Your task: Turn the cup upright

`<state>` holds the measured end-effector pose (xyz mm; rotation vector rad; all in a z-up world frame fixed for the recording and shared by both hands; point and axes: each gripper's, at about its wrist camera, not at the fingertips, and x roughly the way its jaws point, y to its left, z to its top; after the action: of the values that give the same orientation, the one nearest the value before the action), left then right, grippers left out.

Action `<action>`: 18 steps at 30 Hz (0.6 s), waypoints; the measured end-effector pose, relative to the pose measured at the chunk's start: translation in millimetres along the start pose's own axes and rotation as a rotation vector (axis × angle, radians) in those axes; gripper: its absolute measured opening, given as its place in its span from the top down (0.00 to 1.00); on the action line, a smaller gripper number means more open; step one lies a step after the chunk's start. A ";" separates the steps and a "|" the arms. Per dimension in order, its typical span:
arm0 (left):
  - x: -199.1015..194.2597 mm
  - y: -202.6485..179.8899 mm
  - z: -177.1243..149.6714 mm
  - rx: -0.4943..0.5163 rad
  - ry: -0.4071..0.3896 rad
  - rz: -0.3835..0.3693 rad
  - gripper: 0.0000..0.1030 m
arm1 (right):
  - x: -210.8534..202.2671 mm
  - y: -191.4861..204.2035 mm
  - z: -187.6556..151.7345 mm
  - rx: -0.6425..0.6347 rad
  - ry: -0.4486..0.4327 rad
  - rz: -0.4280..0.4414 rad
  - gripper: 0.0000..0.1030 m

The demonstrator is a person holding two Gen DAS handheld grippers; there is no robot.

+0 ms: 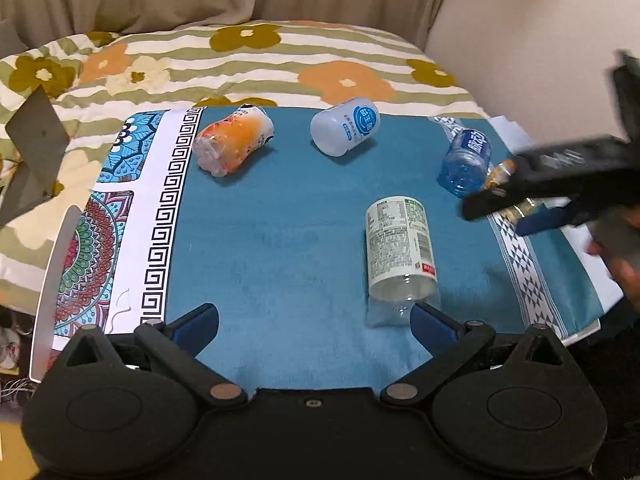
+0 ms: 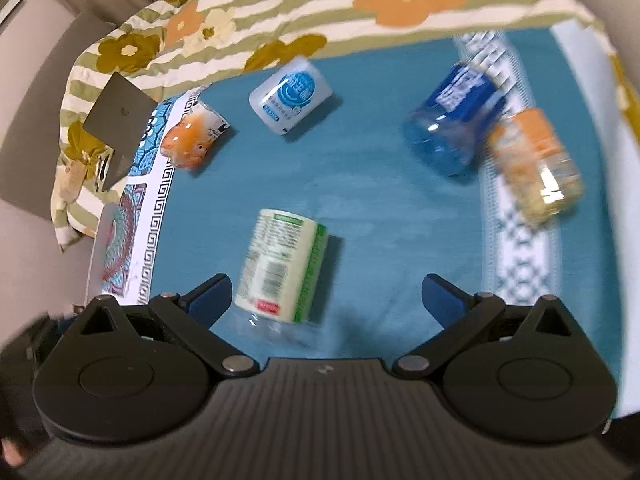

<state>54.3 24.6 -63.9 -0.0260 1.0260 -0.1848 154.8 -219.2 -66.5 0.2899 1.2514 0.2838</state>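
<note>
Five cut-down plastic bottle cups lie on their sides on the teal mat point(image 1: 280, 240), which is spread over a flowered bed cover point(image 1: 260, 68); can't tell what is underneath, so I won't call it a bench.

Nearest is the green-label cup point(image 1: 400, 240), label end far, clear end near, close by my left tongs' point(image 1: 316, 324) right finger. Far row has the orange cup point(image 1: 232, 140) on the left and the white cup point(image 1: 346, 126) in the middle. At far right the blue cup point(image 2: 454, 120) and the amber cup point(image 2: 536, 164) look to be touching, though that view is blurred.

Left tongs are spread wide, nothing between the fingers. Right tongs point(image 2: 326, 300) are also spread and empty, above the mat with the green-label cup next to their left finger.

My read on handling:
- empty thin clear plastic, so very light
- walls will dent under a hard squeeze
- smooth and round, so likely to roll or squirt out of the pads

For the grip I'd pinch across the labelled barrel near mid-length, where the sleeve gives some friction, and avoid the clear end. Light closing force, then rotate it up.

Which end is open I can't tell from here, so I'd check before tipping.
</note>
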 end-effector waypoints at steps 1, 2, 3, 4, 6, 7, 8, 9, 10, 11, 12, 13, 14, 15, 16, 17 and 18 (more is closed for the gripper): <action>0.3 3.8 -2.4 0.008 -0.003 -0.012 0.00 | 8.7 1.9 4.5 0.019 0.018 0.001 0.00; 1.4 8.2 -4.8 0.012 -0.004 -0.020 0.00 | 18.3 3.9 8.4 0.037 0.036 0.007 0.00; 2.9 12.5 -7.1 0.011 -0.001 -0.026 0.00 | 27.6 5.7 11.4 0.055 0.048 0.015 0.00; 5.1 16.7 -8.8 0.007 0.004 -0.032 0.00 | 34.5 6.8 13.2 0.071 0.055 0.019 0.00; 9.7 25.2 -11.9 -0.002 0.017 -0.036 0.00 | 49.2 9.2 17.1 0.102 0.072 0.017 0.00; 11.8 29.6 -13.5 -0.008 0.022 -0.033 0.00 | 56.2 10.5 18.6 0.113 0.078 0.020 0.00; 13.9 33.7 -14.6 -0.014 0.029 -0.031 0.00 | 61.6 11.4 19.8 0.122 0.083 0.019 0.00; 14.9 37.3 -15.6 -0.019 0.034 -0.032 0.00 | 66.4 11.8 20.9 0.134 0.085 0.017 0.00; 16.2 41.3 -16.2 -0.027 0.038 -0.032 0.00 | 69.9 11.9 20.6 0.144 0.084 0.018 0.00; 17.1 45.2 -16.2 -0.033 0.040 -0.034 0.00 | 72.9 11.5 20.8 0.157 0.083 0.022 0.01; 17.8 48.9 -16.5 -0.039 0.041 -0.039 0.00 | 75.4 10.3 21.0 0.174 0.082 0.026 0.01; 18.6 52.4 -16.4 -0.046 0.043 -0.045 0.00 | 77.8 8.2 21.2 0.191 0.084 0.031 0.01; 20.0 55.3 -16.3 -0.052 0.046 -0.049 0.00 | 79.8 6.1 21.0 0.210 0.086 0.038 0.05; 21.3 57.8 -15.4 -0.055 0.050 -0.051 0.00 | 82.2 3.9 20.5 0.229 0.089 0.046 0.07; 22.5 59.9 -15.1 -0.057 0.052 -0.054 0.00 | 84.5 2.1 21.4 0.246 0.095 0.055 0.10; 23.3 61.3 -14.8 -0.059 0.052 -0.058 0.00 | 86.9 0.4 20.7 0.263 0.101 0.063 0.11; 23.6 62.6 -14.5 -0.059 0.053 -0.061 0.00 | 89.4 -1.3 19.7 0.279 0.106 0.072 0.12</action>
<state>62.7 83.3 -98.3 -0.1066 1.0838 -0.2110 199.5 -188.9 -140.4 0.5669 1.3886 0.1876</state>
